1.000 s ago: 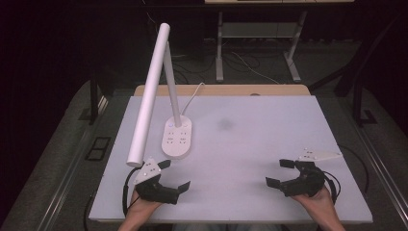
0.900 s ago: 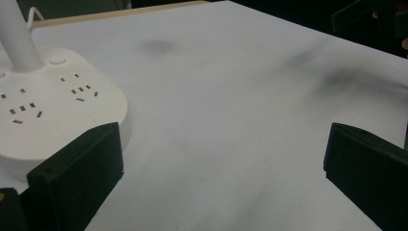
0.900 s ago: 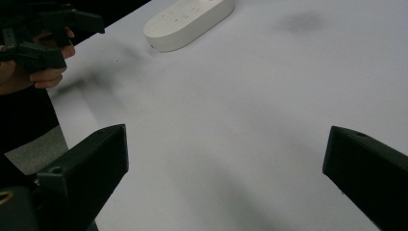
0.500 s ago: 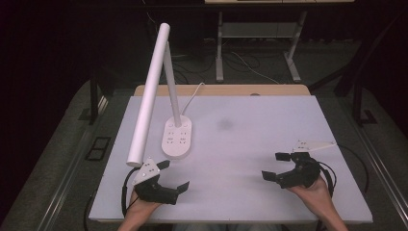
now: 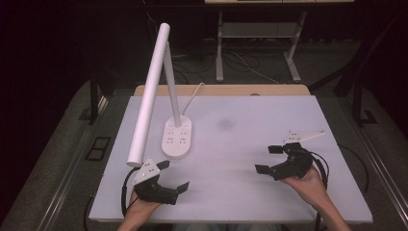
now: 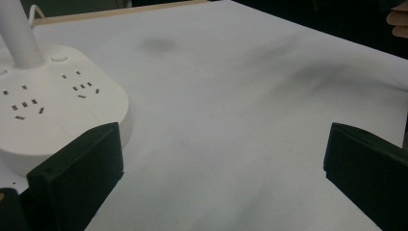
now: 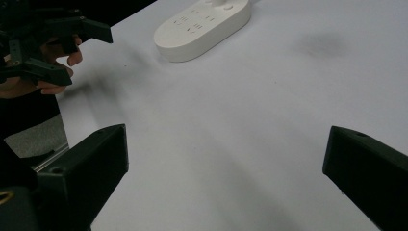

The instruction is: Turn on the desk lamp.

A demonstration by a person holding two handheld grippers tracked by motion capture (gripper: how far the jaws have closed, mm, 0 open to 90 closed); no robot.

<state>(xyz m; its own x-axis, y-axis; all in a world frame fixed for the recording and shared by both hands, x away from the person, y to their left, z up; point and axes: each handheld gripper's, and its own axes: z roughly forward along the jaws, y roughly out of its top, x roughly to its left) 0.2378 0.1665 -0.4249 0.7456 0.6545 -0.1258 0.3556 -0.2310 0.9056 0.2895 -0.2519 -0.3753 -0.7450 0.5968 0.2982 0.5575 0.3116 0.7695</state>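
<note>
White tabletop (image 5: 240, 144), dark room w/ cables behind. Desk lamp (image 5: 177, 137) at left-centre, oval socket base long axis front-to-back; head tube slants toward near-left. Left gripper (image 5: 172, 175) & right gripper (image 5: 269, 159): jaws spread, empty.

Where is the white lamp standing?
In the high view, the lamp stands on the table's left half, just beyond the left claw.

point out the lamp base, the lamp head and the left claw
lamp base (image 5: 177, 139), high view, on its flat white top with the sockets
lamp head (image 5: 149, 94), high view, midway along the long white bar
left claw (image 5: 174, 176), high view, midway between its open fingertips
</note>
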